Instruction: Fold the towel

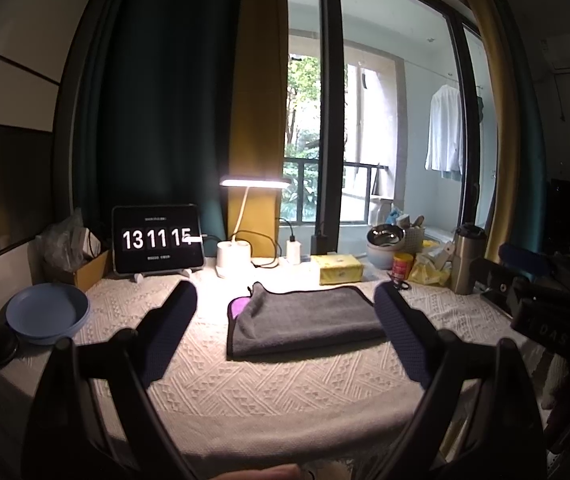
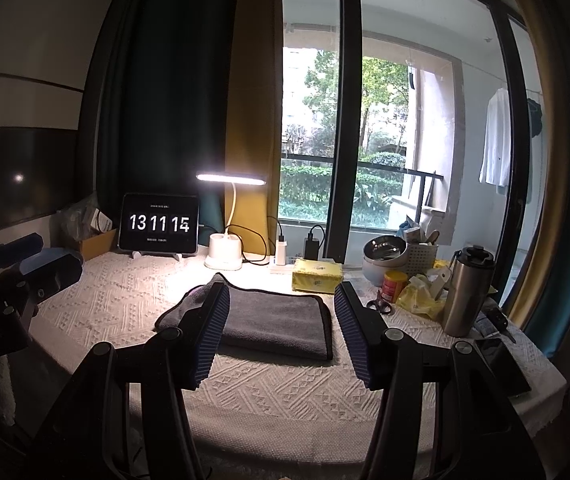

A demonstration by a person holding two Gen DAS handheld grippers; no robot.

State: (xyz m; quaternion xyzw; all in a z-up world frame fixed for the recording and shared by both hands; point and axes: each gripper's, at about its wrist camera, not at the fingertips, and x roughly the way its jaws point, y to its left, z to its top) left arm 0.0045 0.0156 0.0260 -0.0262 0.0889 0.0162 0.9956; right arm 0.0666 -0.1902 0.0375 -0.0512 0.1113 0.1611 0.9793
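Observation:
A grey towel [image 1: 305,318] with a purple underside showing at its left lies folded on the white patterned tablecloth [image 1: 245,384]; it also shows in the right wrist view [image 2: 273,320]. My left gripper [image 1: 285,300] is open and empty, held above the table in front of the towel, its fingers [image 1: 173,320] framing the towel's sides. My right gripper [image 2: 281,304] is open and empty, also in front of and above the towel. The right gripper's body shows at the right edge of the left wrist view [image 1: 541,304], and the left one at the left edge of the right wrist view [image 2: 9,288].
Behind the towel stand a tablet clock [image 1: 157,239], a lit desk lamp [image 1: 233,258], a yellow tissue box [image 1: 339,269], bowls [image 2: 383,258], scissors [image 2: 379,305], a steel tumbler [image 2: 465,292] and a phone [image 2: 503,364]. Blue plates [image 1: 47,312] sit at the left.

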